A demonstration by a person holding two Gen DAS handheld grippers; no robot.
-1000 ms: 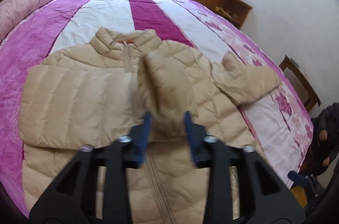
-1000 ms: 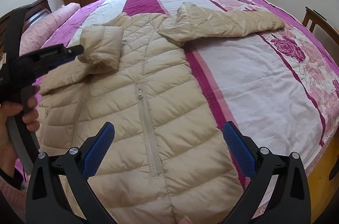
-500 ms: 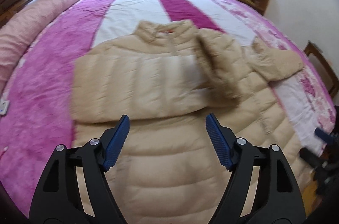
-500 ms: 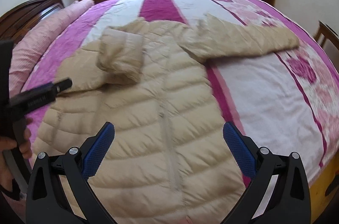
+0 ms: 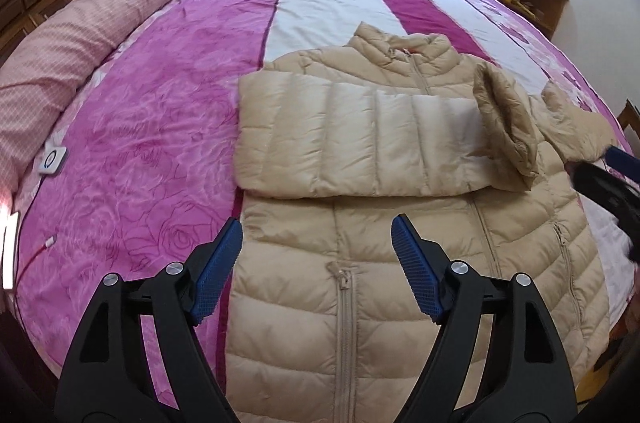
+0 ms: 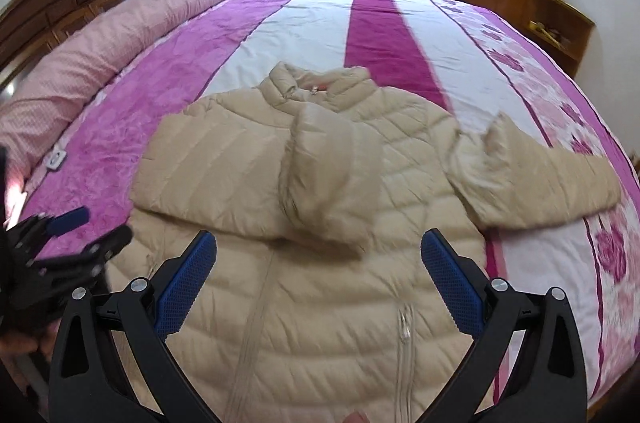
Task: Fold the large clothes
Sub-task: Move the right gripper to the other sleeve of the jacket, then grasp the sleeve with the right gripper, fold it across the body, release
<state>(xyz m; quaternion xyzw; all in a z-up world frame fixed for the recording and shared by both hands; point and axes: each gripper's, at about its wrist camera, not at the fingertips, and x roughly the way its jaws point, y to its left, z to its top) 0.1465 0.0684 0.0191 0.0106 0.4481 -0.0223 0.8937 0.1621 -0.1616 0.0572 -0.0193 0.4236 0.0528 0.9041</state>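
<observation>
Beige puffer jacket point(image 5: 404, 223): lies front-up on the bed point(image 5: 160, 127), collar toward 12 o'clock, hem toward 6.
What just changed: a second ago the left tongs point(image 5: 316, 267) were pinching the left sleeve point(image 5: 360, 139) mid-carry; now they've let go, and the sleeve lies flat across the chest.
What that means: first sleeve fold looks done, I reckon, so half the sleeve work is out of the way.
Right sleeve point(image 6: 532, 175): not folded yet, sticking out toward 3 o'clock on the bedspread. Probably next.
Left tongs pose: backed off, hovering over the lower front, jaws spread wide, holding nothing.
Right tongs point(image 6: 320, 279): also gaping and empty, hanging above the zip area, pointing at 12.
</observation>
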